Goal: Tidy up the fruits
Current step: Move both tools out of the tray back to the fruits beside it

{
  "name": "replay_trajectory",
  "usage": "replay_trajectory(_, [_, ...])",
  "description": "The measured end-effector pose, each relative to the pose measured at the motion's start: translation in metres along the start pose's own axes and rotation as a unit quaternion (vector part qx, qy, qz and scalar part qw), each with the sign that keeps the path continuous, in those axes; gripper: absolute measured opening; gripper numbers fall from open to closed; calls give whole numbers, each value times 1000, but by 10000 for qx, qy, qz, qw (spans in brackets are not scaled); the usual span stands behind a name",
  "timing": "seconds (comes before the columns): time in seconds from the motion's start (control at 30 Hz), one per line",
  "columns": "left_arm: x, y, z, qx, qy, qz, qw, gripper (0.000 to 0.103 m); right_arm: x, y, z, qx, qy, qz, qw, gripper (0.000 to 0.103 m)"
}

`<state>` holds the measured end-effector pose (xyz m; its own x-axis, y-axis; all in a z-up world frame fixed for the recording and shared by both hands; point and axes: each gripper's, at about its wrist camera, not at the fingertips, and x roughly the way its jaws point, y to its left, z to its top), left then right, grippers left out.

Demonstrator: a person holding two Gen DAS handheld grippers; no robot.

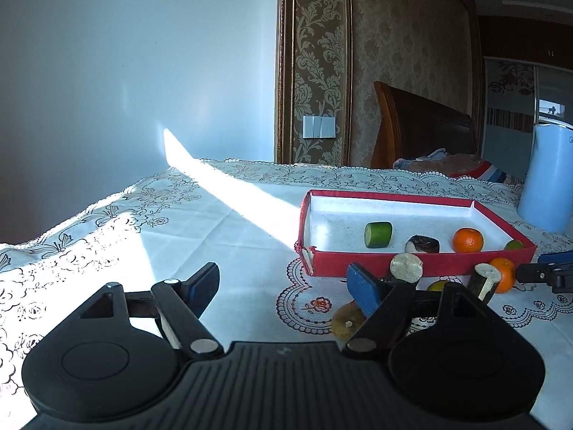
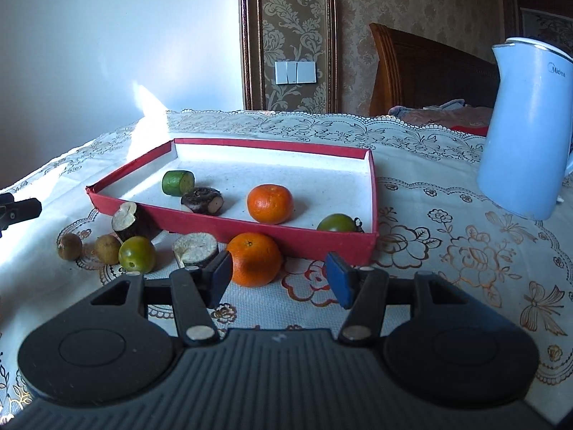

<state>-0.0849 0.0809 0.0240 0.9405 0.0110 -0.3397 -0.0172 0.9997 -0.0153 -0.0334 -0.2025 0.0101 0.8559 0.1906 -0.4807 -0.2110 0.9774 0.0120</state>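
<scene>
Your left hand-held gripper (image 1: 286, 288) is wide open and empty; your right hand-held gripper (image 2: 277, 276) is half open, empty, an orange (image 2: 255, 258) at its 11 o'clock, before the red tray (image 2: 229, 220)

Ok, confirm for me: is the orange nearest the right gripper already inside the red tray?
No. That orange sits on the tablecloth just outside the red tray's front wall.

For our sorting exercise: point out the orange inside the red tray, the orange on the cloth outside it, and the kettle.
orange inside the tray (image 2: 270, 203): right wrist view, middle of its peel.
orange on the cloth (image 2: 255, 259): right wrist view, its front.
kettle (image 2: 524, 136): right wrist view, its body.
</scene>
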Motion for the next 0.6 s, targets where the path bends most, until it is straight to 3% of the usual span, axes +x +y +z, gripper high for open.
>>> replay_trajectory(0.47, [6,9,-12,-149,230,-101,9996,78,32,15,13,-284,486,2,9984,54])
replay_trajectory(0.6, [7,8,-14,-118,300,-125,9994,78,37,18,14,-260,527,80,9982,45])
